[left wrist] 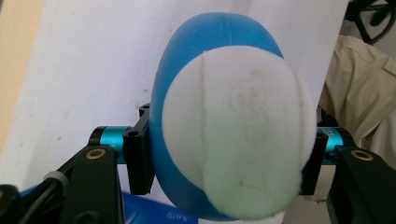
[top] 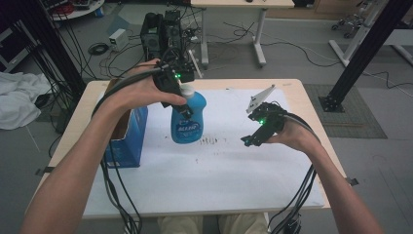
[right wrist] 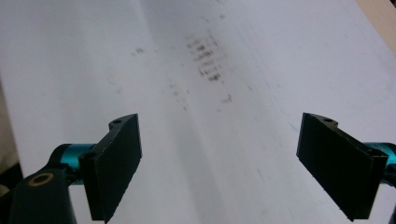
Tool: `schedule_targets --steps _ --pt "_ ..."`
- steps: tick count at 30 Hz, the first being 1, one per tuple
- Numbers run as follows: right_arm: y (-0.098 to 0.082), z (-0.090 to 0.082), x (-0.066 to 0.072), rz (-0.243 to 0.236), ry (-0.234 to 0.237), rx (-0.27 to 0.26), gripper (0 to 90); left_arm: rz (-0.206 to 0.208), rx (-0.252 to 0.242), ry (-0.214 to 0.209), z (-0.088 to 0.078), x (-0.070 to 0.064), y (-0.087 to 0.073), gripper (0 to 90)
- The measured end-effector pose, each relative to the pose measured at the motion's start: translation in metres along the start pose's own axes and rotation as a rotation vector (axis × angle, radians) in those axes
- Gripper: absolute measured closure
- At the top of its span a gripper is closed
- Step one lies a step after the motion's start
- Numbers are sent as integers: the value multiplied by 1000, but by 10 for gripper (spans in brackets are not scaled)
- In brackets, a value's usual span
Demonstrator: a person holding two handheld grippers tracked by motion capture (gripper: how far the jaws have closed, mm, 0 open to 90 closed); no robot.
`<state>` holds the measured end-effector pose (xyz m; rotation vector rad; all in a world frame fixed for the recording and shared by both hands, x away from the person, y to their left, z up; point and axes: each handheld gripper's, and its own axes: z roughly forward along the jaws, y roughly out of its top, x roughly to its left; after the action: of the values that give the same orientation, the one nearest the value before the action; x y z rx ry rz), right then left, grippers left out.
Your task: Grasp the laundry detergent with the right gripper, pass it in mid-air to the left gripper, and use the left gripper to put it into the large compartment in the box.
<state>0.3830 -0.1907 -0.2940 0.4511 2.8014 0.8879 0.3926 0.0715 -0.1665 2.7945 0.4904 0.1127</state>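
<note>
Left gripper (top: 181, 92) clamps the blue bottle (top: 188, 119) just left of centre frame, lifted above the white sheet (top: 219, 165); right gripper (top: 251, 140) hangs spread, holding nothing. Beyond the wooden table (top: 311, 112), cables (top: 292, 46) litter the grey floor (top: 302, 68).

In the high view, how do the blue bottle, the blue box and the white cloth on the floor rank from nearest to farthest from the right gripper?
From the right gripper:
1. Blue bottle, mid-table, held in the left gripper.
2. Blue box, at the table's left edge.
3. White cloth, on the floor, far left.
</note>
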Motion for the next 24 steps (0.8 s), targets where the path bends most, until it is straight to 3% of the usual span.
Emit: schedule_targets --steps 1,2,3,4,5,7,8,9,10,11,12,14,15,17,18,19,20,21,23,24 --pt "-8 -5 -10 19 -48 92 133 -7 4 5 -3 1 0 384" --pt "-9 -5 -11 18 -53 99 133 -19 13 13 -7 2 -1 385" --pt "-10 -6 -12 23 -60 110 133 86 -26 -32 27 -10 2 385" --pt "0 0 0 -2 3 -4 133 -55 27 43 -19 6 -3 385" --pt "-15 -10 -17 46 -66 134 133 -47 27 36 -17 5 -2 384" --pt "-16 -10 -18 46 -68 134 133 -66 34 49 -23 7 -4 385" --pt "-17 -11 -19 54 -70 139 133 -124 43 79 -42 13 -13 385" --pt "-24 -15 -26 74 -92 171 133 -120 41 77 -41 13 -12 384" --pt "-23 -15 -26 74 -91 169 133 -23 12 17 -8 2 -1 385" --pt "-11 -7 -13 27 -61 115 133 -112 42 73 -38 12 -11 384" --pt "-22 -15 -25 73 -85 165 133 -153 48 90 -52 16 -19 385" --pt "-26 -17 -29 83 -104 185 133 -145 44 87 -49 16 -18 384" --pt "-25 -16 -28 79 -99 182 133 -197 52 109 -65 20 -29 385" --pt "-30 -18 -33 92 -118 207 133 -206 57 114 -69 21 -32 384" --pt "-33 -19 -36 94 -131 239 133 -245 59 125 -80 25 -43 384" --pt "-28 -18 -30 83 -109 192 133 -169 46 96 -57 19 -23 385" --pt "-30 -18 -33 95 -121 214 133 -249 60 123 -81 25 -44 385" --pt "-33 -19 -37 95 -131 241 133 -227 62 122 -76 24 -39 385" --pt "-34 -19 -37 104 -131 254 133 -349 69 156 -97 35 -69 385" --pt "-34 -21 -38 96 -134 248 133 -225 60 123 -75 23 -38 385"
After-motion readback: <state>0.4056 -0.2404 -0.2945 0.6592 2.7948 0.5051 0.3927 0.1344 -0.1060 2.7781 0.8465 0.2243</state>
